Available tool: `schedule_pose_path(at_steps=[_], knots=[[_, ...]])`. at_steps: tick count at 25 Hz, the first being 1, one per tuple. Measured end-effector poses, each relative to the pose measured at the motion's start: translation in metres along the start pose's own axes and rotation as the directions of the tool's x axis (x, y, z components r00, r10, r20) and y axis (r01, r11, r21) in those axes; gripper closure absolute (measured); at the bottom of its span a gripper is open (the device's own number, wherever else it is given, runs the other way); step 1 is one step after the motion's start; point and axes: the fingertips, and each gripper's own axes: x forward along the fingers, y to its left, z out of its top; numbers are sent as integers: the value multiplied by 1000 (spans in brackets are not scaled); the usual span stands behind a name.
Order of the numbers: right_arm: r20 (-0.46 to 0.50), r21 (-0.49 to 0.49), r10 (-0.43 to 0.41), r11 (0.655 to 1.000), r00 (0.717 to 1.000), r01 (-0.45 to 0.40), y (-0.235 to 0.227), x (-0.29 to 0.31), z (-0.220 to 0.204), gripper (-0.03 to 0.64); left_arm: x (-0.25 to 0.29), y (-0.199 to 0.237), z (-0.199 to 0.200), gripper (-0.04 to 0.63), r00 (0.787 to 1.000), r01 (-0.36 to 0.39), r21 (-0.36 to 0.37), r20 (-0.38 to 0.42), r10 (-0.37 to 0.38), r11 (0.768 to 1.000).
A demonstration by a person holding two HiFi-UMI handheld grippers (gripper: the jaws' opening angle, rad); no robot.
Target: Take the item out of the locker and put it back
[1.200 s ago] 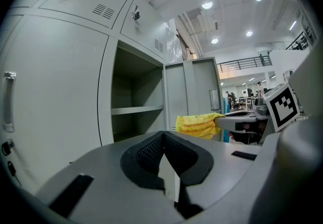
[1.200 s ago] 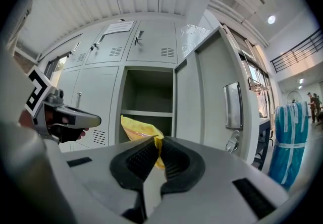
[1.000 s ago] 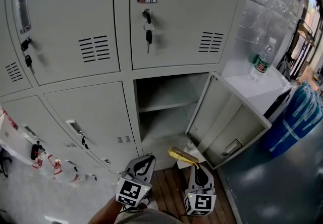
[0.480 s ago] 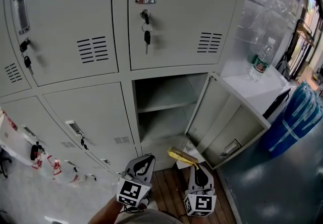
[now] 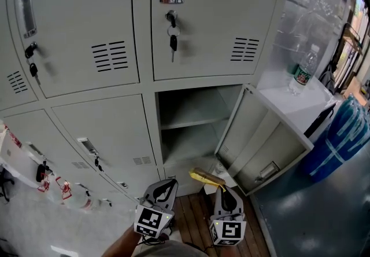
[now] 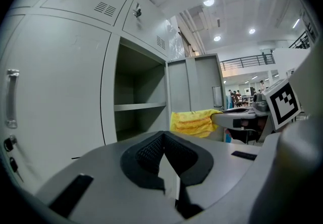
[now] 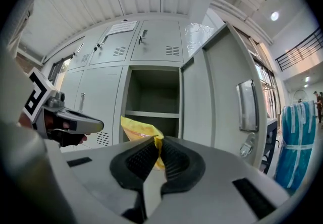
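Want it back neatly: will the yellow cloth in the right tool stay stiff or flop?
Probably floppy: the yellow cloth hangs in soft folds from the right tool. Likely light, since one pinched edge carries it.

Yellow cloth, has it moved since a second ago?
No. The yellow cloth, pinched in the right gripper, still hangs just below the open locker compartment, beside its open door, as before.

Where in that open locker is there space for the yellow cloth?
Both levels look bare: above the shelf and below it, between the side walls. The open door borders the right side. The yellow cloth is pinched in the right gripper. The ledge at right holds a bottle.
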Motion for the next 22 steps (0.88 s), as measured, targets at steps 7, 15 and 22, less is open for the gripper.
schedule_pose_path(at_steps=[7, 15, 22], knots=[[20, -97, 40, 995, 999, -38, 13, 46, 11, 591, -5, 19, -5, 575, 999, -40, -11, -11, 40, 999], [4, -166, 60, 984, 998, -58, 21, 114, 10, 591, 0, 35, -11, 575, 998, -56, -18, -29, 55, 998], [-52, -193, 43, 980, 998, -52, 19, 164, -11, 589, 5, 50, -17, 575, 997, -69, -23, -48, 68, 997]])
